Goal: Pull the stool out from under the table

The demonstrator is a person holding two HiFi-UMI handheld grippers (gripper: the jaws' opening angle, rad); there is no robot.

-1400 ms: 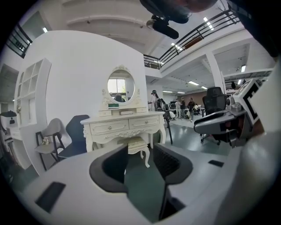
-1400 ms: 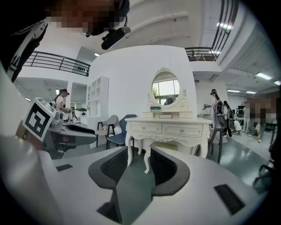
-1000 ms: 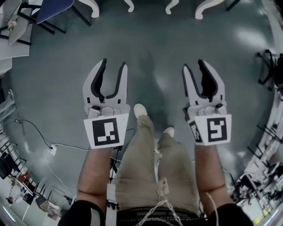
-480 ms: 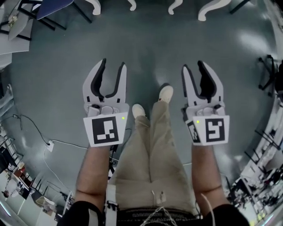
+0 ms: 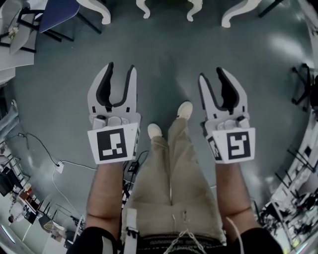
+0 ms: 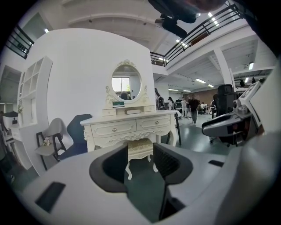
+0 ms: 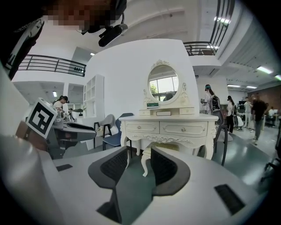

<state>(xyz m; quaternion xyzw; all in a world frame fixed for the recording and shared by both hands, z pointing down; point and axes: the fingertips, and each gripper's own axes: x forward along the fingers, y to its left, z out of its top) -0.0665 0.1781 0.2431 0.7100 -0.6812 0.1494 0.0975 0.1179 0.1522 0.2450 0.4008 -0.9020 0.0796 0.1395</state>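
In the head view, the left gripper [image 5: 120,66] and the right gripper [image 5: 211,73] are held side by side over a grey-green polished floor [image 5: 164,54]. Each has its jaws apart and nothing between them. Below and between them are the person's beige trousers [image 5: 171,183] and white shoes [image 5: 185,110]. Cream curved furniture legs [image 5: 99,10] show along the top edge, well apart from both grippers.

In the left gripper view, a cream carved dressing table with two drawers [image 6: 131,125] stands against a white wall. An oval framed mirror [image 6: 126,82] rests on its top. The cream cushioned stool [image 6: 140,147] sits under the table, between its front legs, below the drawers. It shows through the gap of the spread, empty jaws, well away from them. A dark blue chair [image 6: 78,132] and a grey chair [image 6: 52,132] stand just beside the table's left end.

In the right gripper view, the jaws again stand apart and hold nothing. One curved leg of the stool shows in their gap, and the stool is under the table's middle.
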